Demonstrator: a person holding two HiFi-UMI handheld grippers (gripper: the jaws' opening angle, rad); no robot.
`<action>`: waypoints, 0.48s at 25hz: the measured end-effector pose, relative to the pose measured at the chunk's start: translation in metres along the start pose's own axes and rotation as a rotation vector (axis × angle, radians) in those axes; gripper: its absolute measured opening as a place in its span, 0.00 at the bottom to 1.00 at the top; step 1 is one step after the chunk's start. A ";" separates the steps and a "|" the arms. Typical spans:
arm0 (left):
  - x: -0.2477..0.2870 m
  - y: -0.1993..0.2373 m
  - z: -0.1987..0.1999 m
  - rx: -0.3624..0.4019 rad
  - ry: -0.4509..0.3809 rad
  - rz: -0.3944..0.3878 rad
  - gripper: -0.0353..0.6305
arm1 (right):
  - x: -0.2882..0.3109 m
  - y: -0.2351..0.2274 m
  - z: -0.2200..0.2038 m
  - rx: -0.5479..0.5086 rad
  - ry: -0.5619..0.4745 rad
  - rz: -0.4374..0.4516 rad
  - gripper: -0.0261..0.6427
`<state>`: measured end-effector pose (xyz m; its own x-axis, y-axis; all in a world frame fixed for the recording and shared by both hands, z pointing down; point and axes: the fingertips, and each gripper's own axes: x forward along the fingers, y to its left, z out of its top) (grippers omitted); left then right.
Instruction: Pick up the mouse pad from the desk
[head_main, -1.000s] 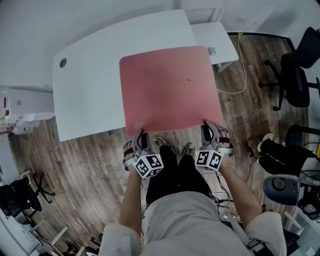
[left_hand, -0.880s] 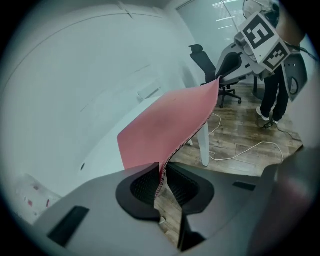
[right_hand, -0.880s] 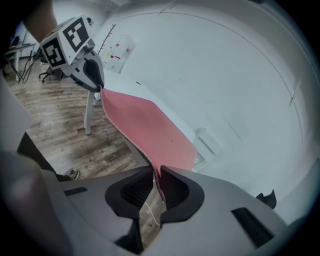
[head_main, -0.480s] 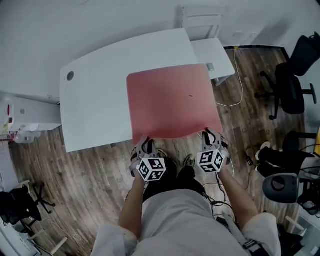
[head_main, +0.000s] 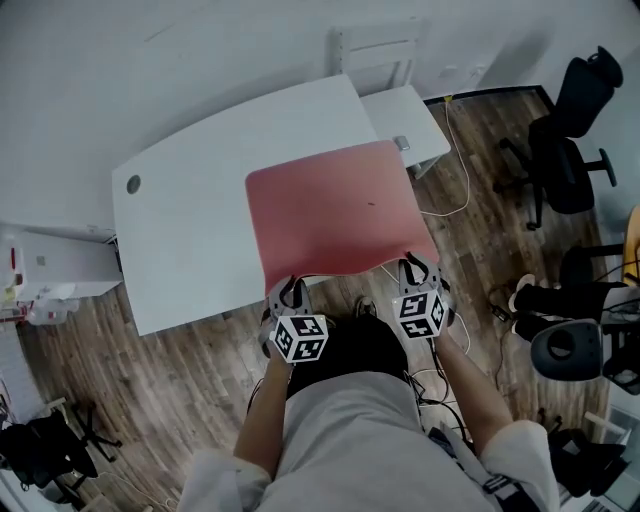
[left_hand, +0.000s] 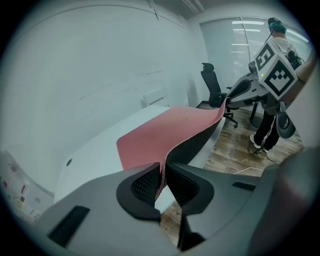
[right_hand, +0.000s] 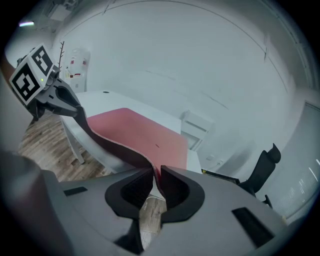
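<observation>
A large pink mouse pad (head_main: 333, 213) with a black underside hangs lifted over the white desk (head_main: 190, 220), sagging between my two grippers. My left gripper (head_main: 287, 290) is shut on its near left corner, and the stitched edge (left_hand: 162, 172) runs up between the pads. My right gripper (head_main: 412, 267) is shut on the near right corner (right_hand: 154, 180). In the left gripper view the pad (left_hand: 155, 132) curves away to the right gripper (left_hand: 227, 101). In the right gripper view the pad (right_hand: 135, 132) stretches to the left gripper (right_hand: 75, 107).
A small white side table (head_main: 405, 115) stands at the desk's right end. Black office chairs (head_main: 565, 150) and cables (head_main: 455, 190) are on the wood floor to the right. A stool (head_main: 565, 350) sits by my right arm. White shelving (head_main: 45, 265) is at left.
Both grippers have risen with the pad's near edge and rolled. The pad has lifted further off the desk and drawn back toward me. Both grips are unchanged.
</observation>
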<state>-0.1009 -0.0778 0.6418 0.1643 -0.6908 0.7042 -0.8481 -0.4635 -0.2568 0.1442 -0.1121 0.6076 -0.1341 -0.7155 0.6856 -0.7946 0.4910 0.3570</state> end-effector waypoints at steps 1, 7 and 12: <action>0.001 0.002 0.003 -0.016 0.001 -0.005 0.12 | -0.001 -0.001 0.003 0.006 -0.006 -0.002 0.14; 0.014 0.006 0.016 -0.147 0.062 -0.089 0.10 | 0.008 -0.015 0.023 0.010 -0.039 -0.003 0.14; 0.022 0.020 0.026 -0.148 0.074 -0.062 0.10 | 0.021 -0.022 0.047 -0.017 -0.061 0.011 0.13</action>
<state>-0.1010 -0.1160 0.6350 0.1859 -0.6177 0.7642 -0.9032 -0.4137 -0.1147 0.1307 -0.1609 0.5841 -0.1791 -0.7383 0.6502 -0.7829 0.5072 0.3603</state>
